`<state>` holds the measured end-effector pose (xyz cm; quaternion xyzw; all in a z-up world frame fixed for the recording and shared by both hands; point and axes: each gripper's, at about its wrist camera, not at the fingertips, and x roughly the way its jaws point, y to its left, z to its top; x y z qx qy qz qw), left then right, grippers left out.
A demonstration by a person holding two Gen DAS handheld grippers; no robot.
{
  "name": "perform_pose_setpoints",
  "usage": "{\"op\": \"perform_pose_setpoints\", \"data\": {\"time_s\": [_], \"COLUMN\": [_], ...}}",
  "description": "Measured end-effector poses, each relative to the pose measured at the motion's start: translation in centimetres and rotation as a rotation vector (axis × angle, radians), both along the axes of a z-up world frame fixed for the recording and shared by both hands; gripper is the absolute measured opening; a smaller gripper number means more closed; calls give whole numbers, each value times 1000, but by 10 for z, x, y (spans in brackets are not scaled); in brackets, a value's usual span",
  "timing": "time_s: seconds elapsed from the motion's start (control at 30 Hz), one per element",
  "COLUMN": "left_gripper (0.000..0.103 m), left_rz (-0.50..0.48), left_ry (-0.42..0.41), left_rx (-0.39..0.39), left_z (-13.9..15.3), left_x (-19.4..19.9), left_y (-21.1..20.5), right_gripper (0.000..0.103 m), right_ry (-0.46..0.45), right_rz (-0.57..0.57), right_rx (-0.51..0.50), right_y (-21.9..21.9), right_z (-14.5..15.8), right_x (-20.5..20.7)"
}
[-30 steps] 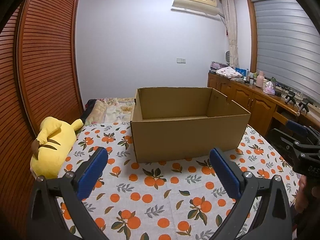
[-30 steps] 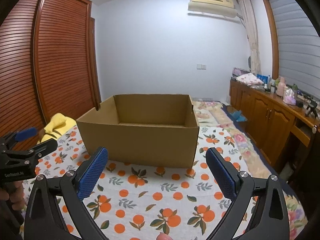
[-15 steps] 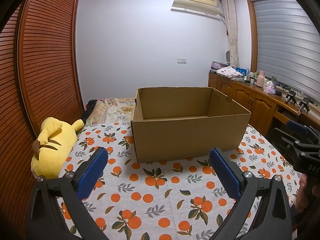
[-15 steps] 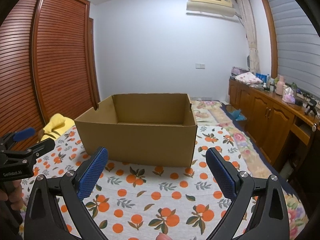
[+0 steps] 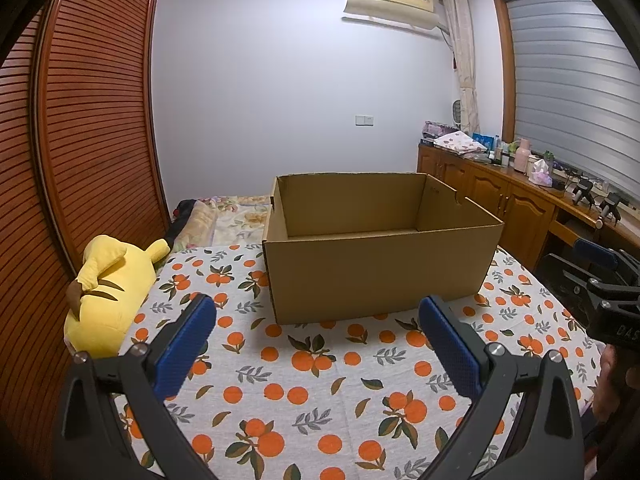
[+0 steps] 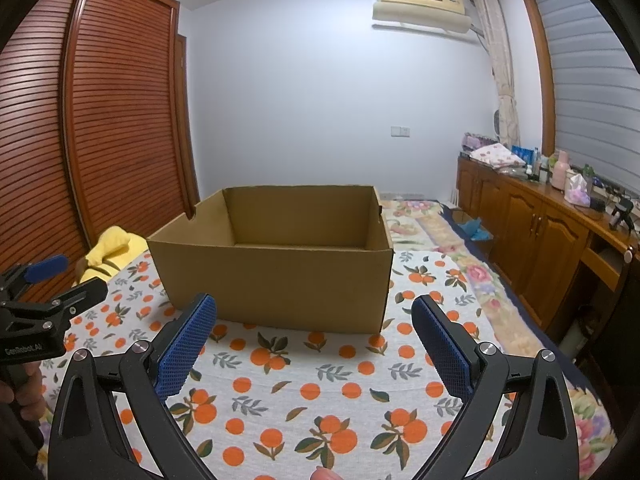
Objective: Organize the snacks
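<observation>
Both grippers unmoved, jaws apart, cardboard box (image 5: pixel 380 276) unchanged

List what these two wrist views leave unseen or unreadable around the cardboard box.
- Floor of the open brown cardboard box: hidden in both views by its near wall, so its contents cannot be told.
- Snacks: none visible in either view.
- Yellow plush toy: mostly hidden in the right wrist view by the box and the left gripper.
- Small items on the wooden sideboard: too small to identify.
- Right gripper: open, holding nothing.
</observation>
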<state>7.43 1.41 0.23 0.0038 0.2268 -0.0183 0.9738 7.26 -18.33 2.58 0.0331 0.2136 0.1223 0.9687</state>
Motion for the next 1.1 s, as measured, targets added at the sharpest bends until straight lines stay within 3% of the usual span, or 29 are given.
{"op": "perform_pose_setpoints", "data": {"time_s": [1.1], "left_gripper": [102], "left_rz": [-1], "left_ry": [1], "left_rx": [9], "left_z": [-3], "left_x": [2], "left_y": [-3], "right_gripper": [100], "right_ry": [-1], "right_rz": [-2], "right_rx": [0], "right_y": [-2], "right_z": [-1], "right_x": [0]}}
